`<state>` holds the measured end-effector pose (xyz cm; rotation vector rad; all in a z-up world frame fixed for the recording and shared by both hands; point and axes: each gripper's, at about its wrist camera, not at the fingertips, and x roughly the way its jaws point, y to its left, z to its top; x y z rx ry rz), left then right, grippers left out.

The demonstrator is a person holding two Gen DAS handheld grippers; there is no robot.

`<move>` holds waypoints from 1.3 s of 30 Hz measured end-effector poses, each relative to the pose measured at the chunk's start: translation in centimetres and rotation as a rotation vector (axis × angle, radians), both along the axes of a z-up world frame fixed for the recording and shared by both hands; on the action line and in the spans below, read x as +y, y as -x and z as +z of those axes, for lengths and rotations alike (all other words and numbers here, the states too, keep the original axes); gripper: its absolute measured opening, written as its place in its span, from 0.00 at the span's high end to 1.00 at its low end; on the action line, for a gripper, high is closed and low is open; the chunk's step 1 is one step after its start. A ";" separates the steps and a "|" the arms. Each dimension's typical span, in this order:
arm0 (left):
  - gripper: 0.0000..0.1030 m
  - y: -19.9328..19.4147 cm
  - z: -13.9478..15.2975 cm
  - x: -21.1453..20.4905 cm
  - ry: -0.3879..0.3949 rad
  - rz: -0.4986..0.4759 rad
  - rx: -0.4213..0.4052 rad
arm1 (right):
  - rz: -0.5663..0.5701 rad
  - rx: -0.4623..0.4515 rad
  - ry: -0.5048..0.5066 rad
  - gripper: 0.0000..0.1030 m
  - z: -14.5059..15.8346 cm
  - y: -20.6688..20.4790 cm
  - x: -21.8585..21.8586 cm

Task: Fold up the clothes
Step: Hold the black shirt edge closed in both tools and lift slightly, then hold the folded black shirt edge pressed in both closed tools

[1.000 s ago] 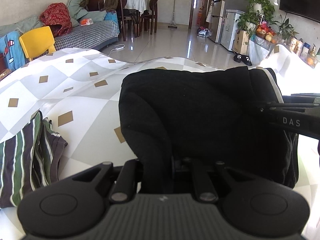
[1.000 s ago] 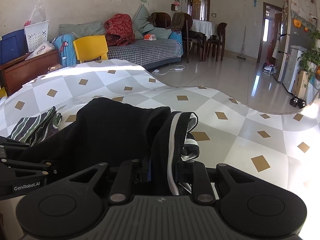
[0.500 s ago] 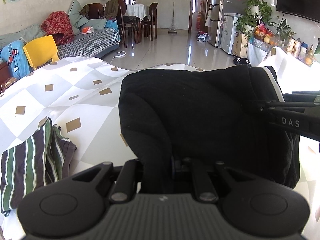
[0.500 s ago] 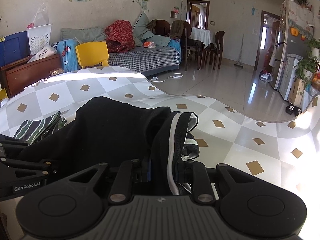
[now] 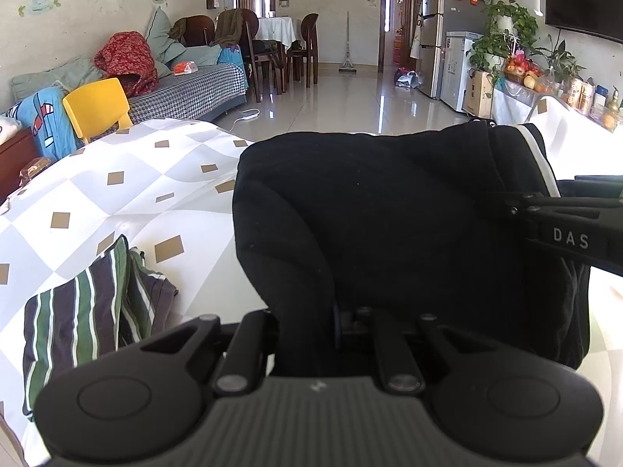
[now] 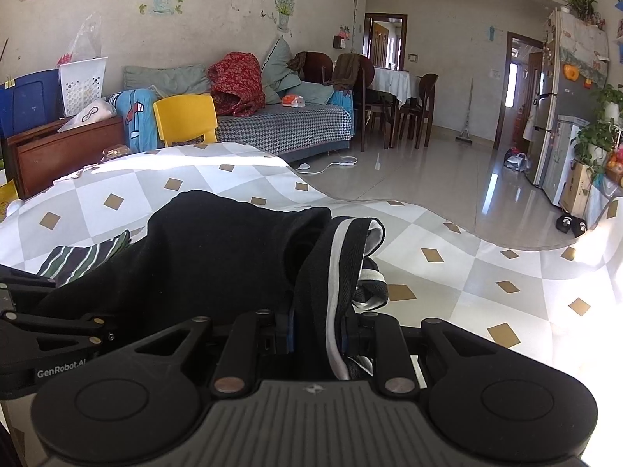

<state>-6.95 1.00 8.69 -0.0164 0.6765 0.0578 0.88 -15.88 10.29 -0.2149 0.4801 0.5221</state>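
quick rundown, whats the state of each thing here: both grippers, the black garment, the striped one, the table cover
left gripper: shut on black garment
right gripper: shut on black garment, at its white-striped edge
black garment: bunched, held between both grippers above the table
striped garment: folded, lying on the table, untouched
table cover: spread flat, sunlit at the right

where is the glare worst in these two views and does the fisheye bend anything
Right wrist view: sunlight blows out the tablecloth at the right edge, and the cloth's far edge bows in a curve. Left wrist view: the right side behind the black garment is washed white, door frames lean near the borders, and the garment is so dark that its folds barely show; the striped garment stays readable.
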 end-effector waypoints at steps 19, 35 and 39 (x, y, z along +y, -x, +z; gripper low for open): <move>0.88 0.6 0.1 4.5 0.014 0.119 0.014 | 0.068 0.021 -0.022 0.81 -0.9 0.0 4.7; 0.88 1.3 -0.4 9.1 0.036 0.204 0.032 | 0.138 0.041 -0.019 0.81 -1.8 0.2 9.2; 0.88 1.4 -0.5 10.4 0.046 0.226 0.032 | 0.151 0.043 -0.013 0.81 -2.0 0.3 10.3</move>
